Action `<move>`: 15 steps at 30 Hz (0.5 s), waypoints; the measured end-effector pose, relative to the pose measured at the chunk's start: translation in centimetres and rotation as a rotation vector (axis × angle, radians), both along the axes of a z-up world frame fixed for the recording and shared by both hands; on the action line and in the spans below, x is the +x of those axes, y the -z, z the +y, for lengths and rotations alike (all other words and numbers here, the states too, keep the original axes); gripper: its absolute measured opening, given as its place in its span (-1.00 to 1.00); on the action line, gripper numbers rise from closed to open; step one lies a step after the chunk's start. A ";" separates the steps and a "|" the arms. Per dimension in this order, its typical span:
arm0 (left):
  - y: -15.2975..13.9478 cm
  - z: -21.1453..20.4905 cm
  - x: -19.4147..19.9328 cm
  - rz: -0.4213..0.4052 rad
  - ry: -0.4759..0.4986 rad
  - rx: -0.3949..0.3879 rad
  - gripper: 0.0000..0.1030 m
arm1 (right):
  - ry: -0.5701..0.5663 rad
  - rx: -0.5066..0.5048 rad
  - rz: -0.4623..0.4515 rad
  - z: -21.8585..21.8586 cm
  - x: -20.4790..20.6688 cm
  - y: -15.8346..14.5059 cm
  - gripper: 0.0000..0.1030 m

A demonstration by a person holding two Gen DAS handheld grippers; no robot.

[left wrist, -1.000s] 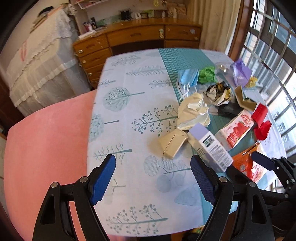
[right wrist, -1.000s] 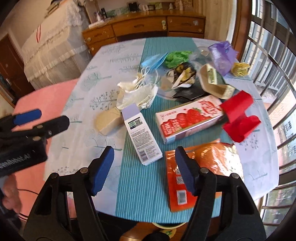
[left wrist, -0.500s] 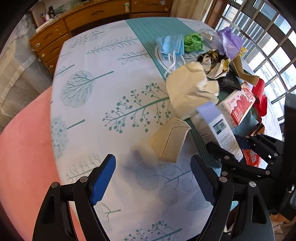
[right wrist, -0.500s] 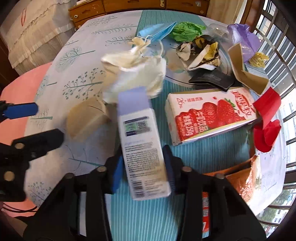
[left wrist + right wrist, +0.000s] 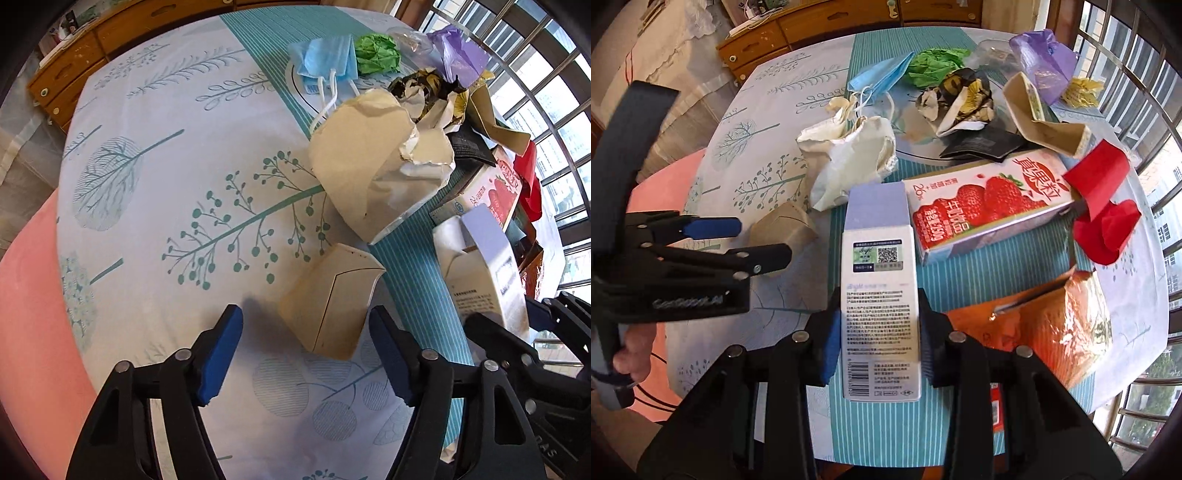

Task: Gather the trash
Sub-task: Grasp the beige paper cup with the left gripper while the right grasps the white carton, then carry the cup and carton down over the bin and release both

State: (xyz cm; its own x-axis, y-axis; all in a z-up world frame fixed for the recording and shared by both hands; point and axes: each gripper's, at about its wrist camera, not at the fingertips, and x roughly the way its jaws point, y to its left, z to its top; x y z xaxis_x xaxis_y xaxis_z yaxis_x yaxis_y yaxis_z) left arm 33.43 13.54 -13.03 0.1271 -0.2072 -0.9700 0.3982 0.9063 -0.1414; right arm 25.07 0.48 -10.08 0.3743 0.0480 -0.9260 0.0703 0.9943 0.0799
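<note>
My right gripper (image 5: 879, 332) is shut on a white and lilac carton (image 5: 879, 288), its jaws pressing both long sides; the carton also shows in the left wrist view (image 5: 484, 273). My left gripper (image 5: 306, 354) is open, its blue pads on either side of a small beige box (image 5: 328, 299) that lies on the tablecloth; the box also shows in the right wrist view (image 5: 783, 229). A crumpled cream paper bag (image 5: 373, 162) lies just beyond the box.
More trash lies on the round table (image 5: 155, 155): a strawberry milk carton (image 5: 990, 203), an orange foil bag (image 5: 1063, 317), red paper (image 5: 1104, 221), blue face masks (image 5: 325, 59), green paper (image 5: 376, 53), a purple bag (image 5: 1045, 59). A pink chair (image 5: 26, 295) stands at the left.
My right gripper closed on the white and lilac carton. My left gripper moved forward and down until its open jaws straddle the small beige box.
</note>
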 end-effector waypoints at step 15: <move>-1.3 -2.7 -3.8 -0.092 0.006 0.047 -0.06 | -0.108 -0.004 -0.028 -1.2 -4.3 -3.1 -0.39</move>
State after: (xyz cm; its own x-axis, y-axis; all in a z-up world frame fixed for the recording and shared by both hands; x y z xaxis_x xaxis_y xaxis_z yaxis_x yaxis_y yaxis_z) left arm 29.59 10.80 -11.70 0.2152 -0.1627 -0.9629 0.4132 0.9086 -0.0612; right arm 20.80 -0.70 -6.97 0.3925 0.0857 -0.9157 -0.0397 0.9963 0.0762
